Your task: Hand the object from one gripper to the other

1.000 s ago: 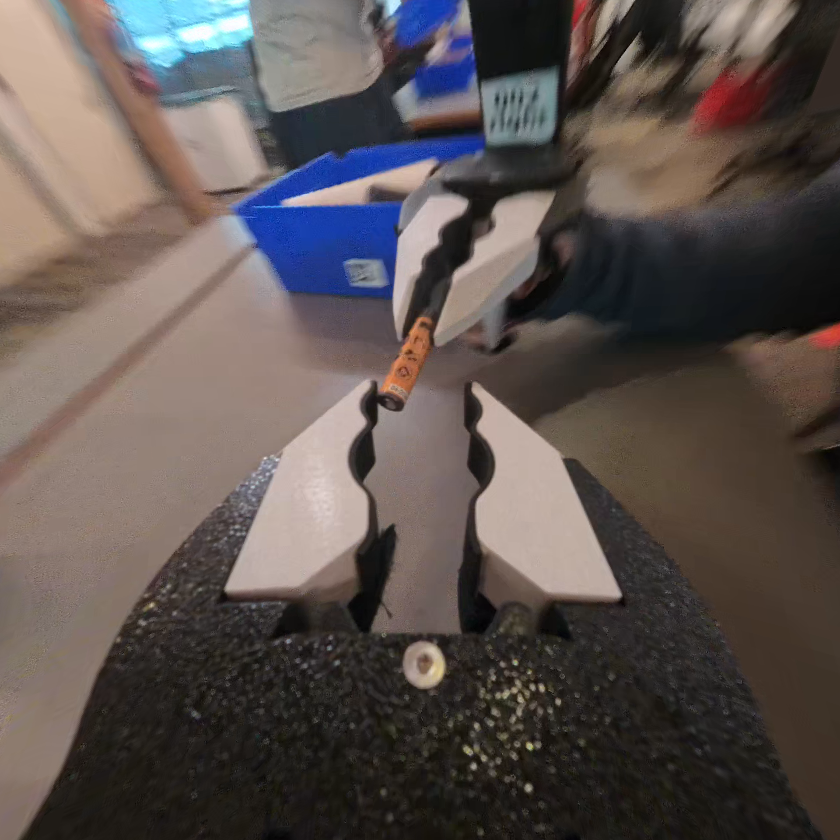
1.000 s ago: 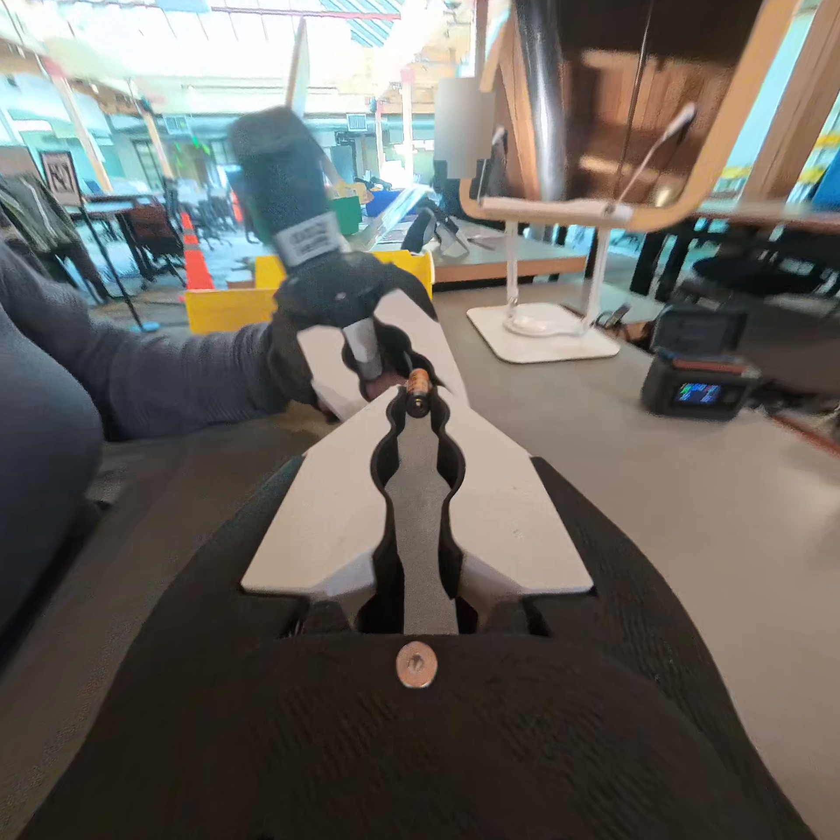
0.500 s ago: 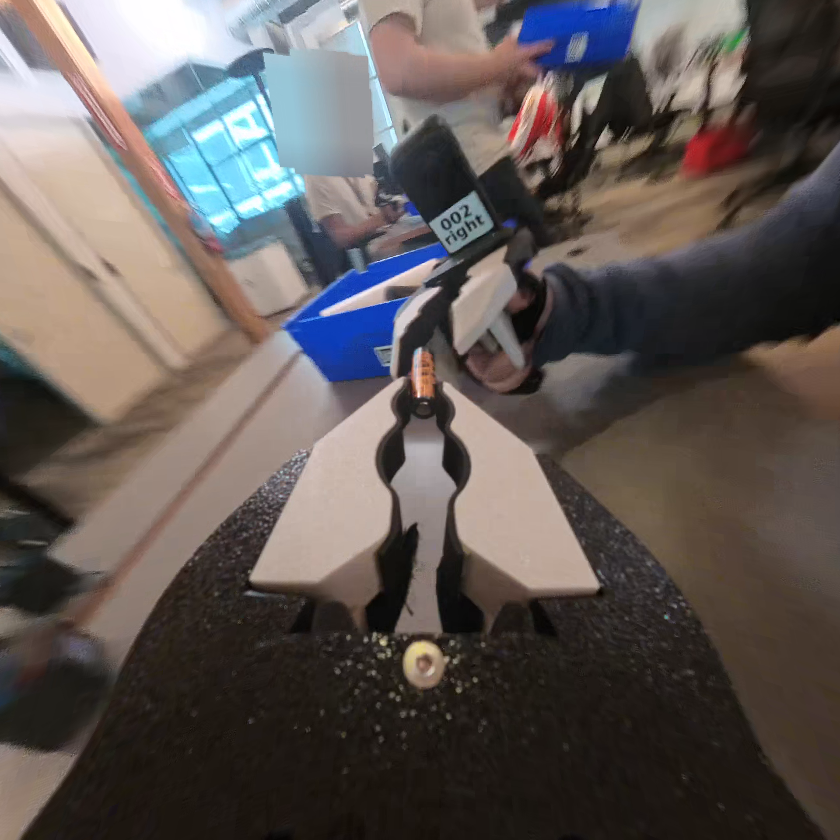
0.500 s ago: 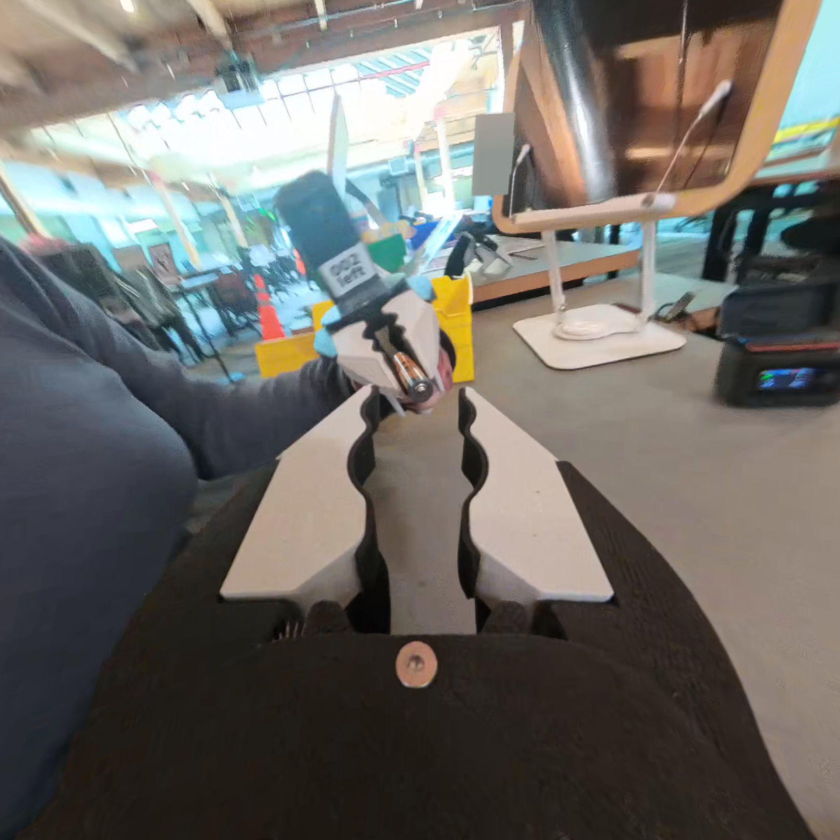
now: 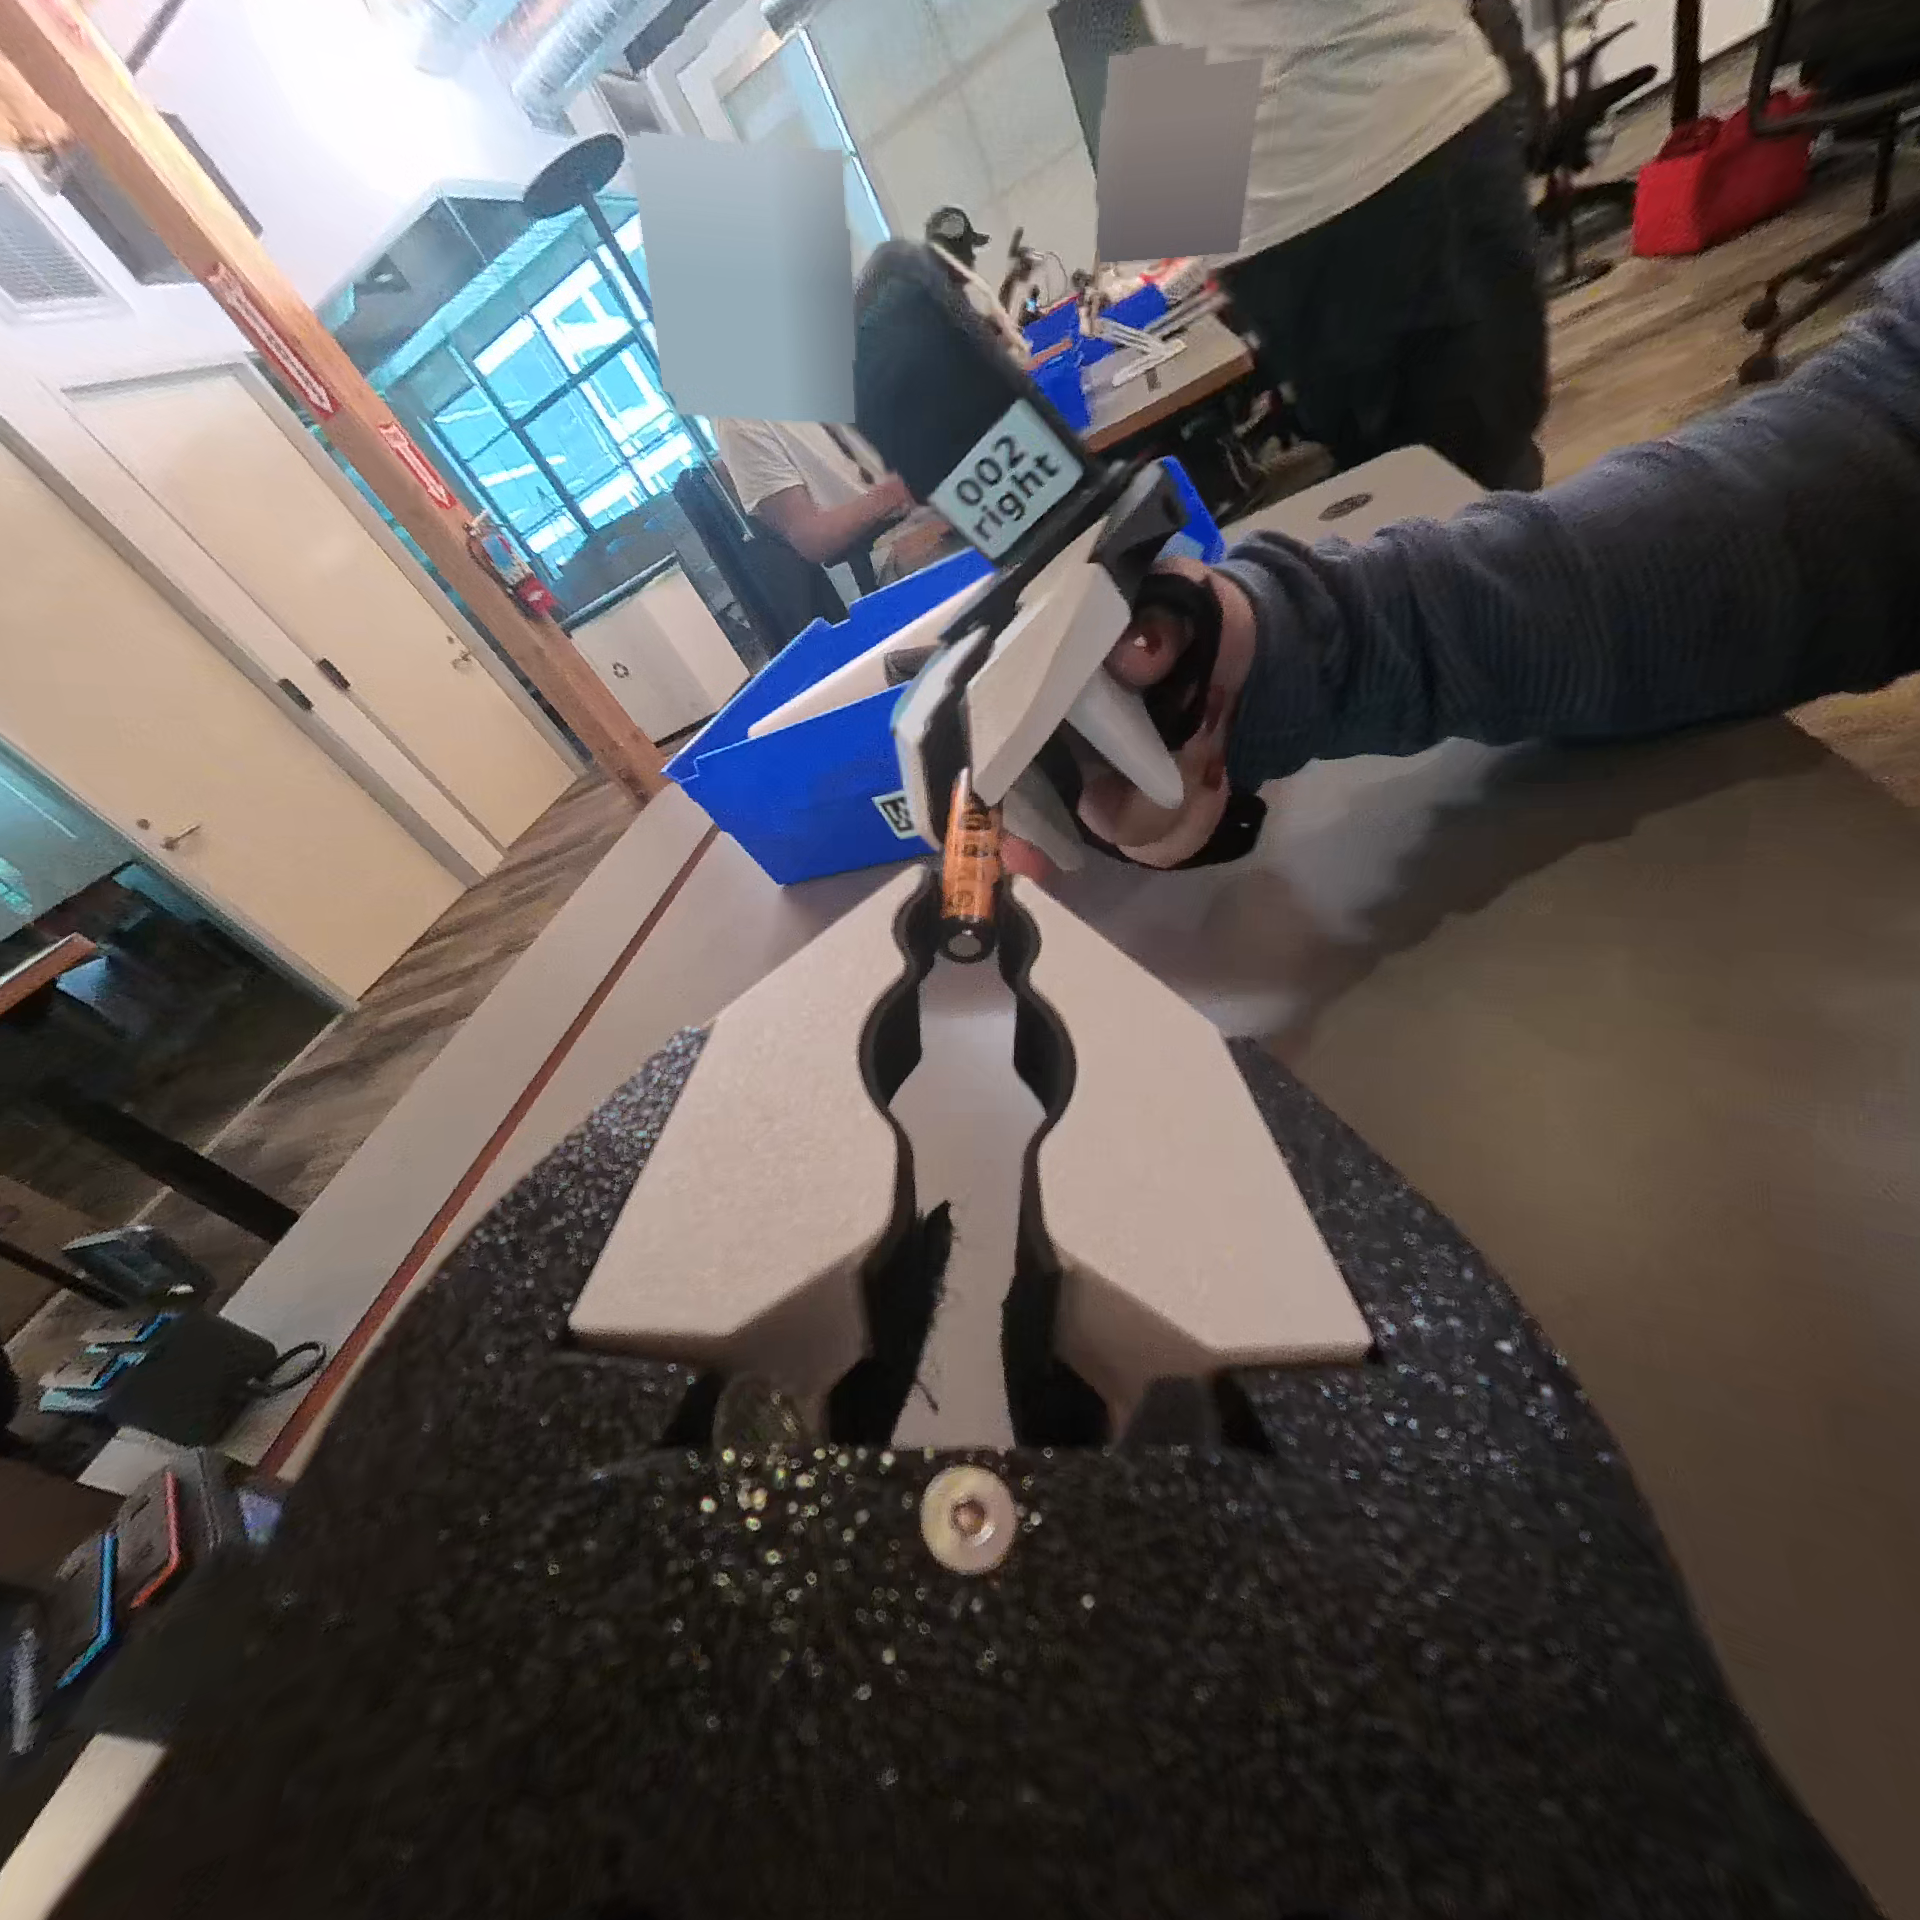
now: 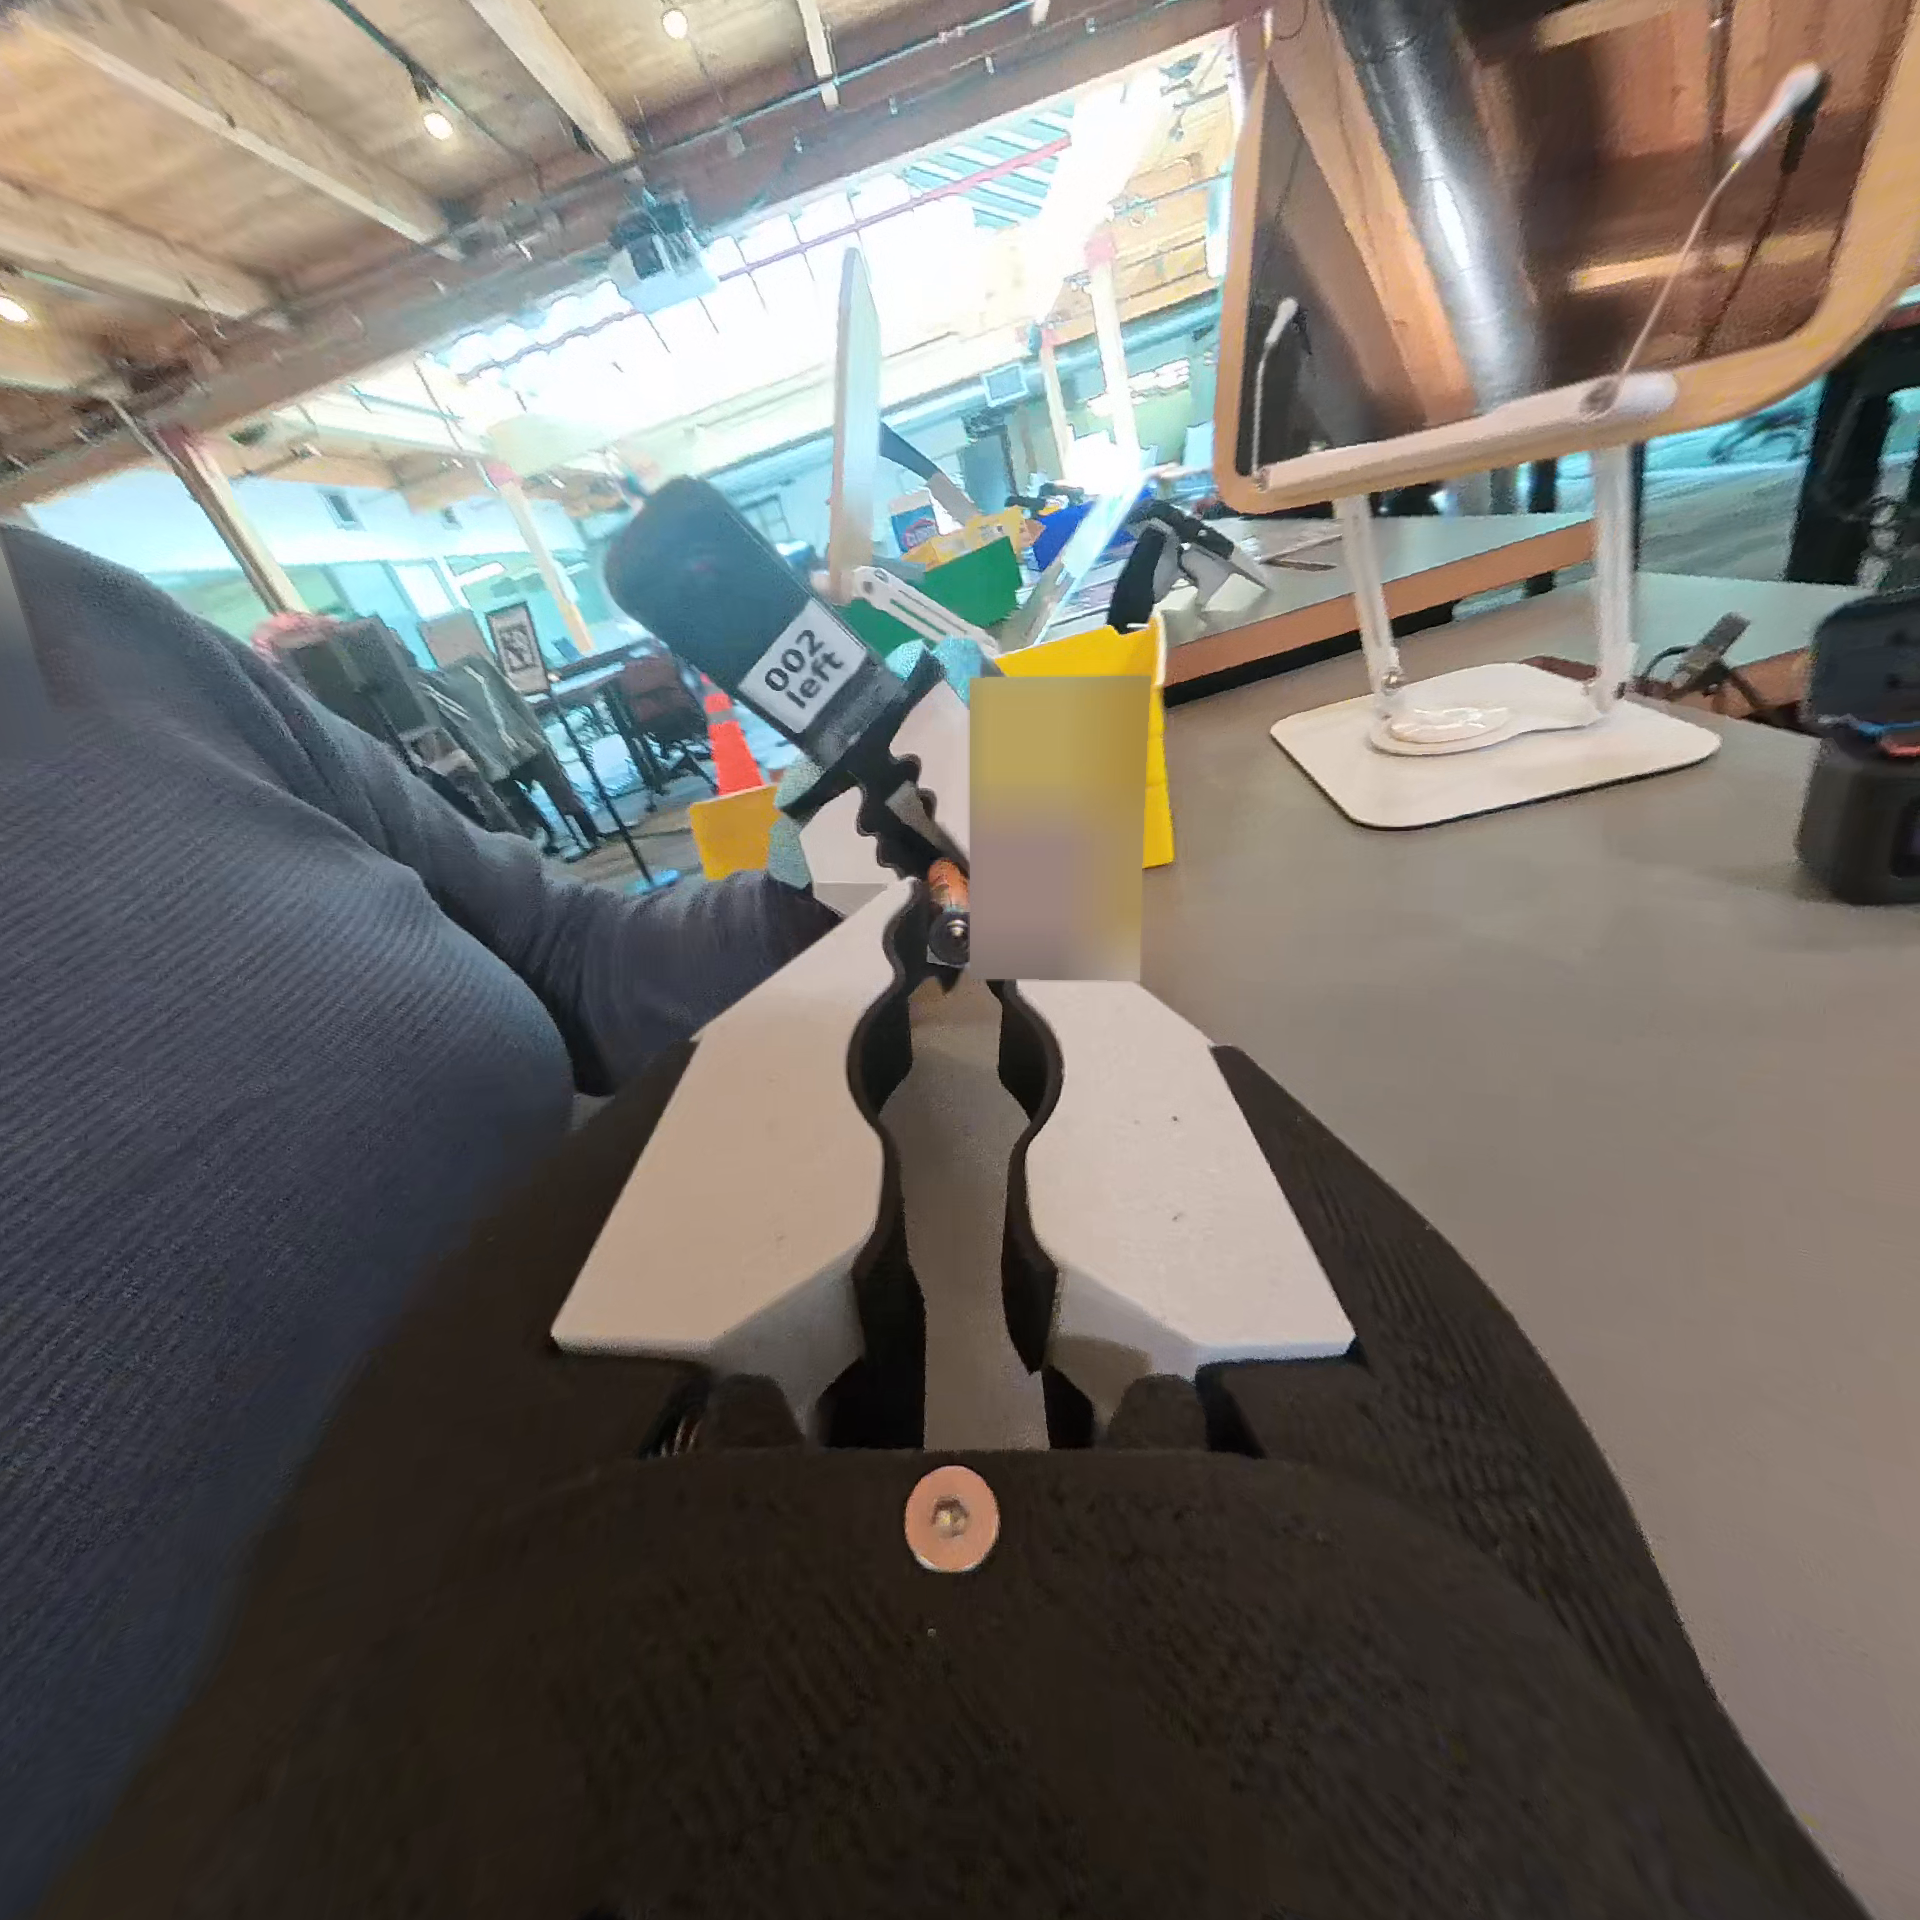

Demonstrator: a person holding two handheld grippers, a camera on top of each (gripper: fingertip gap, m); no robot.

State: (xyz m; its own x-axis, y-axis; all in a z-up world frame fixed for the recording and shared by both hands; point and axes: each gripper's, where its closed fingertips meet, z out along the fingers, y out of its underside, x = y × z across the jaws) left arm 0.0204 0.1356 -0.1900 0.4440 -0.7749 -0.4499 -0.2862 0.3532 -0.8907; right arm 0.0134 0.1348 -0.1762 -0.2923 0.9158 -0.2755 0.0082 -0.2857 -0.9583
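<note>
The orange battery [image 5: 971, 857] hangs in the air above the grey table [image 5: 1558, 1143], in front of the near corner of the blue bin [image 5: 790, 800] as the left wrist view has it. It spans the gap between the two tools. Its long axis runs roughly tip to tip, with the lower end toward the left gripper [image 5: 966, 914] and the upper end, on the blue bin's side, toward the right gripper [image 5: 961, 800].

The left gripper's fingers are closed around the lower end, in the notch at their tips. The right gripper's fingers look pinched onto the upper end. A blurred patch covers one of its tips in the right wrist view, so that hold is less certain.

Both tools seem to grip one short cell end to end. The coming move is likely a release by one, then a straight pull along the battery's axis away from the blue bin.
</note>
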